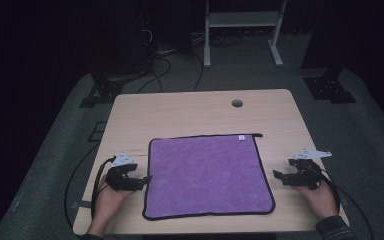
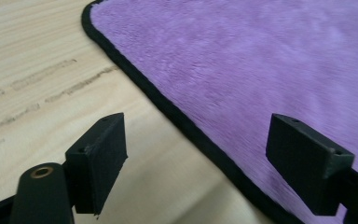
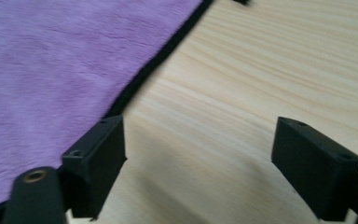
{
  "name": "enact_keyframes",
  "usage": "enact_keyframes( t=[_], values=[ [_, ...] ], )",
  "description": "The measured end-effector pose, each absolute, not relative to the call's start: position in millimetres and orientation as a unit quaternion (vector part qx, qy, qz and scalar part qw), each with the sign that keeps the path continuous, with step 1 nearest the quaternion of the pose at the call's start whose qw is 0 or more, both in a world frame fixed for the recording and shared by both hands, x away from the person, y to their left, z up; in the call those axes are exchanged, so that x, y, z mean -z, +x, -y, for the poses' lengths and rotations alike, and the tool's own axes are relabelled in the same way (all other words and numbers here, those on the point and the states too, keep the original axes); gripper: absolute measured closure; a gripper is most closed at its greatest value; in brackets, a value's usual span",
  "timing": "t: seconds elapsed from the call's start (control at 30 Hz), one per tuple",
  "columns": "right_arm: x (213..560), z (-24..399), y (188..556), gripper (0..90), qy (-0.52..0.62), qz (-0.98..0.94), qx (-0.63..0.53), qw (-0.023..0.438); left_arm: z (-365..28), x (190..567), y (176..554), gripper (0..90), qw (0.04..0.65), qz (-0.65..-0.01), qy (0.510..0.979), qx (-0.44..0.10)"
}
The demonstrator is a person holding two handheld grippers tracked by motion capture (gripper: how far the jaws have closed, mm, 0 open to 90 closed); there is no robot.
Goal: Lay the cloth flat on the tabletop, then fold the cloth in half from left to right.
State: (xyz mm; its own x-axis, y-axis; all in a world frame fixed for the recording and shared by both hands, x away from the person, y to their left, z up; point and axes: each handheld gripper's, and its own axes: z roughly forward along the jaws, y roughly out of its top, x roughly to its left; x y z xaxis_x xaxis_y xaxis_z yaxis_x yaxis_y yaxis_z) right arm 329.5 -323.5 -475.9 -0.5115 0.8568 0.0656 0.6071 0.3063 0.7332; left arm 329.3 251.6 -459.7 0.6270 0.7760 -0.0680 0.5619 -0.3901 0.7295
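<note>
A purple cloth [image 1: 207, 175] with a black hem lies flat on the wooden table [image 1: 190, 112], a small white tag at its far right corner. My left gripper [image 1: 144, 180] rests at the cloth's left edge, pointing toward it. In the left gripper view the jaws stand wide apart over the black hem [image 2: 186, 126] with nothing between them, so the left gripper [image 2: 196, 163] is open. My right gripper [image 1: 279, 176] sits just off the cloth's right edge. The right gripper [image 3: 198, 163] is open above bare wood, the cloth [image 3: 65, 70] to its left.
A round cable hole [image 1: 237, 103] is set in the table near its far edge. Cables trail from both grippers off the near side. Behind the table stand a white frame [image 1: 242, 30] and dark stands on a grey floor.
</note>
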Motion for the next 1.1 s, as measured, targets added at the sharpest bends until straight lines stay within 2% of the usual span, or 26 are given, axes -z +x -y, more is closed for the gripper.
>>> enact_keyframes(
  t=[0.2, 0.53, 0.63, 0.77, 0.8, 0.83, 0.87, 0.97, 1.1],
  values=[
    [483, 320, 334, 12.5, 0.461, -0.8, -0.34, 0.178, -244, 470, 348, 18.5, 0.35, -0.431, 0.815, -0.166],
    [487, 321, 331, 10.4, 0.448, -0.8, -0.351, 0.19, -242, 474, 350, 20.4, 0.328, -0.445, 0.813, -0.183],
    [487, 321, 331, 10.5, 0.448, -0.8, -0.351, 0.19, -240, 474, 347, 30.0, 0.334, -0.443, 0.811, -0.185],
    [487, 321, 331, 10.5, 0.448, -0.8, -0.351, 0.19, -237, 473, 344, 50.4, 0.344, -0.435, 0.811, -0.183],
    [487, 321, 331, 10.5, 0.448, -0.8, -0.351, 0.19, -236, 473, 344, 50.4, 0.346, -0.433, 0.812, -0.181],
    [487, 320, 331, 10.5, 0.449, -0.8, -0.351, 0.19, -235, 472, 344, 54.9, 0.348, -0.432, 0.812, -0.179],
    [487, 320, 331, 10.5, 0.449, -0.8, -0.351, 0.19, -234, 472, 343, 64.9, 0.35, -0.431, 0.813, -0.175],
    [487, 320, 331, 10.6, 0.449, -0.799, -0.351, 0.19, -233, 472, 343, 77.3, 0.362, -0.428, 0.813, -0.157],
    [487, 321, 331, 10.6, 0.448, -0.8, -0.351, 0.19, -235, 473, 345, 84.8, 0.371, -0.432, 0.81, -0.139]
  ],
)
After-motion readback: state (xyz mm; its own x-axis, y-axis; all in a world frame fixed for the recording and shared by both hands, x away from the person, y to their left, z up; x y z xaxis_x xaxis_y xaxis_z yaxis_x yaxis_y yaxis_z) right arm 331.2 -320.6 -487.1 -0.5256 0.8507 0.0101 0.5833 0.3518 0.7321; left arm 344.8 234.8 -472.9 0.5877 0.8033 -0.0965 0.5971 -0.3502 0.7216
